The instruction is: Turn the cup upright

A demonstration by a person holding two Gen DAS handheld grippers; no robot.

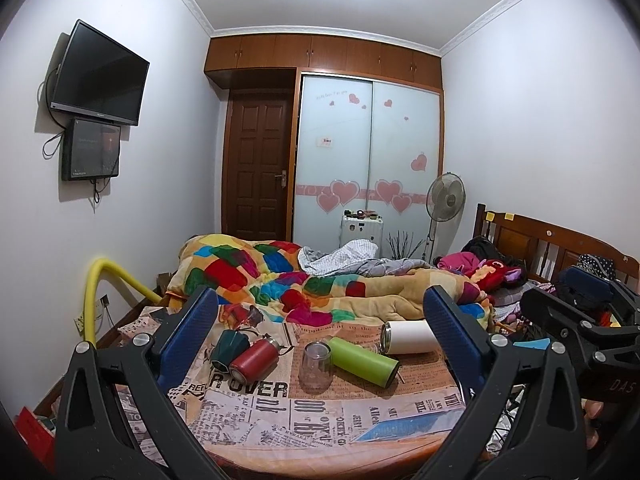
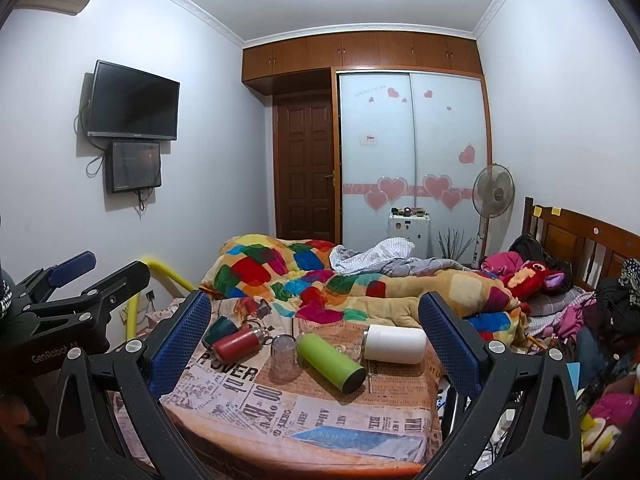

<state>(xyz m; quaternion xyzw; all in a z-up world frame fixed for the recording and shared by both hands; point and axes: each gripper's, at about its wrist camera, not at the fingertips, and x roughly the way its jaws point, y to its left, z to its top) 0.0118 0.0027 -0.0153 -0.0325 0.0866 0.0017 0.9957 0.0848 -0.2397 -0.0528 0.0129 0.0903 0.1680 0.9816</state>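
Both tools are held back from the table, so I judge this as the approach step: nothing is gripped and no cup is turned yet.

The left gripper (image 1: 320, 340) has its jaws spread wide and holds nothing. Between them, a little toward the left jaw, stands the clear glass cup (image 1: 316, 365) mouth-down on the newspaper-print tablecloth (image 1: 280, 412). The right gripper (image 2: 316, 344) is also wide open and empty, and the same glass cup (image 2: 285, 358) sits between its jaws too, left of the middle.

Just beside the glass, on the right-jaw side, lies a green bottle (image 1: 363, 360), so close that I cannot tell if they touch. Past it, toward the right jaw, lies a white tumbler (image 1: 409, 337). On the left-jaw side lie a red bottle (image 1: 254, 360) and a dark green mug (image 1: 229, 348), touching each other.

Which cup is meant is not certain; the inverted glass seems the likeliest. The next move probably calls for one gripper to go forward and down until its jaws stand on both sides of the glass wall, without pushing the green bottle. Glass is smooth, so the grip should be firm before lifting and rotating.
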